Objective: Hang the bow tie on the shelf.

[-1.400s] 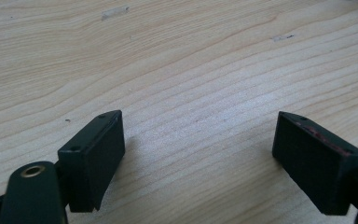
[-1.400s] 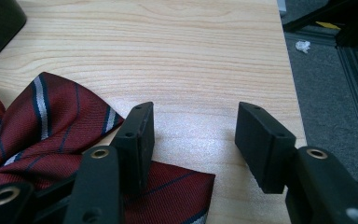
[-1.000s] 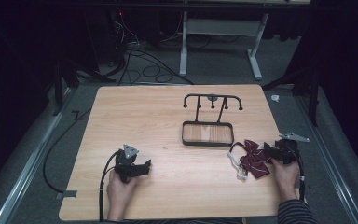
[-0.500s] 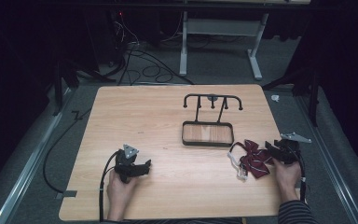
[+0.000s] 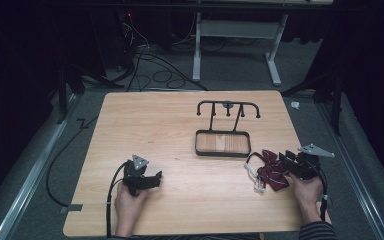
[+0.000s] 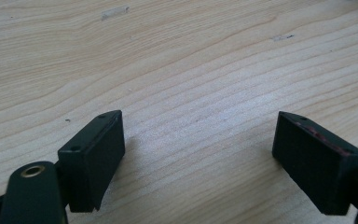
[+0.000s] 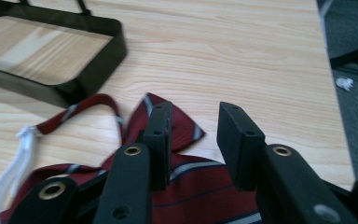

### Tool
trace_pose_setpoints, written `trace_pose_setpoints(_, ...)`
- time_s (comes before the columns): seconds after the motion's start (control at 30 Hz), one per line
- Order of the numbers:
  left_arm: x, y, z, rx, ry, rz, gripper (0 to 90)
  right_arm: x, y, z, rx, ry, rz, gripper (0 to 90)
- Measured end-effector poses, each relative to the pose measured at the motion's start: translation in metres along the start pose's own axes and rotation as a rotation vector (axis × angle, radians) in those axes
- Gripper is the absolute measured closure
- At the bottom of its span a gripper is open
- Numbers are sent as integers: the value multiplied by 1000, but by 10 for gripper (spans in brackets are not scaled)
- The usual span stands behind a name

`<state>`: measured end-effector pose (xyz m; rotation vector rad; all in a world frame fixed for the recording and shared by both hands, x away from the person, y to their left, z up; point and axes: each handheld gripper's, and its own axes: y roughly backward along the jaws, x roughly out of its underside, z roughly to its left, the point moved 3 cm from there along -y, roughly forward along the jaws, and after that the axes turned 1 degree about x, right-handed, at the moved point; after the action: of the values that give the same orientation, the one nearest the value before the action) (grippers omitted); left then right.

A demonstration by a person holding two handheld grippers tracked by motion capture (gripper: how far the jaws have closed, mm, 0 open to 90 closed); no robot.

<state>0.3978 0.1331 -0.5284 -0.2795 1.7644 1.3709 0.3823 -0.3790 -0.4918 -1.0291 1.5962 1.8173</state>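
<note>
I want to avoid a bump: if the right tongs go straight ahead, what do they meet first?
Probably the dark red bow tie: the right tongs already hang over it, apparently not yet gripping.

Left tongs: black, blocky jaws, brass-ringed pivot hole, grey three-cornered plate, black cable. Right tongs: black, same brass-ringed holes, grey plate. Striped sleeve.

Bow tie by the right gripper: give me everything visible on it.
The bow tie is dark red fabric with thin white and dark stripes, lying flat and rumpled on the wooden table near its right edge, in front of the black stand. A red strap loops out to a white band on its left. The right gripper sits over one wing, jaws partly open with the cloth showing between them, not pinched.
</note>
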Motion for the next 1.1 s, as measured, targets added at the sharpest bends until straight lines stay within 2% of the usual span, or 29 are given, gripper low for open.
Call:
trace_pose_setpoints(0.13,0,0,0,0,0,0,173,-2,2,9,-31,33,-6,685)
trace_pose_setpoints(0.27,0,0,0,0,0,0,173,-2,0,15,-66,14,7,703)
trace_pose_setpoints(0.47,0,0,0,0,0,0,173,-8,-4,26,-96,44,19,723)
trace_pose_setpoints(0.83,0,0,0,0,0,0,173,-19,-15,42,-121,77,53,747)
trace_pose_setpoints(0.97,0,0,0,0,0,0,173,-22,-28,49,-140,92,93,747)
trace_pose_setpoints(1.1,0,0,0,0,0,0,173,-25,-35,51,-131,107,109,750)
